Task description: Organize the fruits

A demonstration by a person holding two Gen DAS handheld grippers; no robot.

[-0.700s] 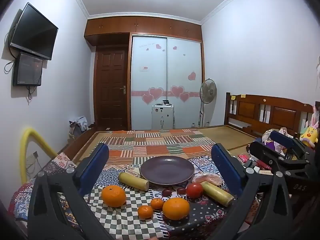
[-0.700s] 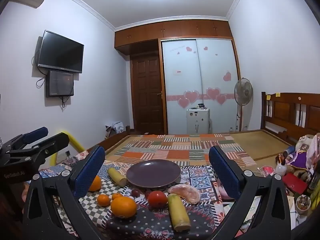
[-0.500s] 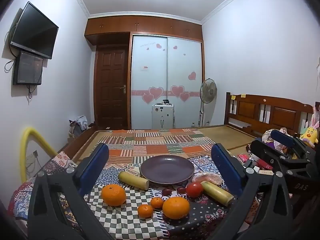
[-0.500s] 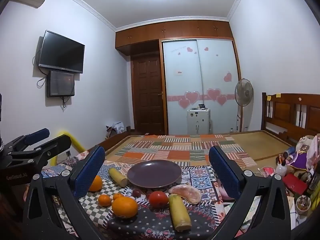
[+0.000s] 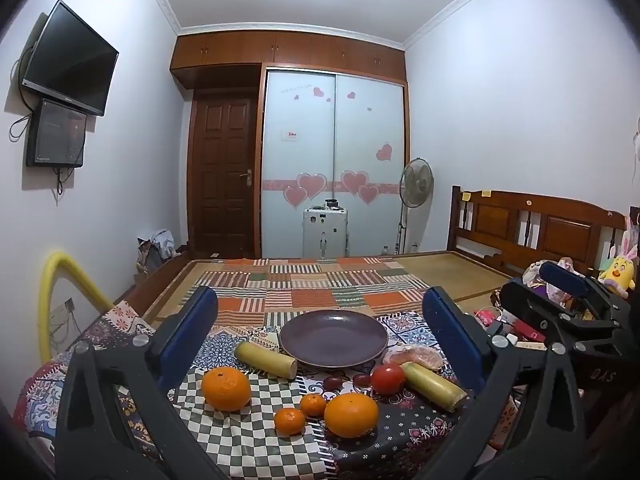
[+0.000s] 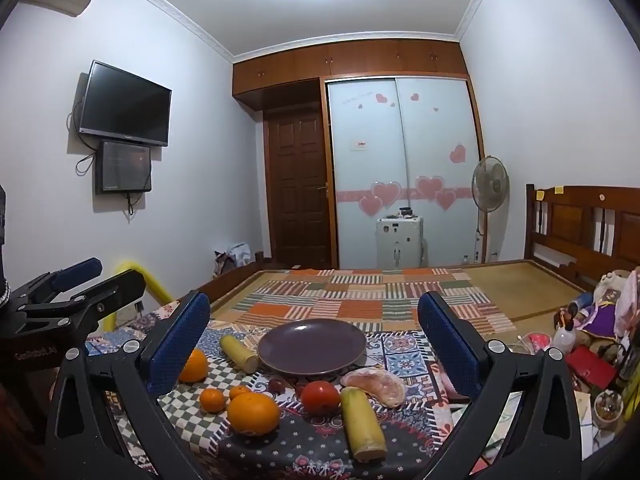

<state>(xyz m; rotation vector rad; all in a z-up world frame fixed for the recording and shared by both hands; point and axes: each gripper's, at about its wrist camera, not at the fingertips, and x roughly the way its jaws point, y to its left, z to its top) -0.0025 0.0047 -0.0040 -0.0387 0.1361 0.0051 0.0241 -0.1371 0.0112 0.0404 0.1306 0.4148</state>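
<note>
An empty dark purple plate sits on the patterned cloth. Around its near side lie two large oranges, two small tangerines, a red tomato, two yellow cane pieces, dark grapes and a peeled pomelo segment. My left gripper is open and hovers short of the fruit. My right gripper is open too, with nothing between its fingers. Each gripper shows at the side of the other's view.
The cloth-covered table stands before a bed with a patchwork cover. Toys and clutter crowd the right side. A yellow hoop leans at the left wall. A wardrobe, door, fan and wall TV are far behind.
</note>
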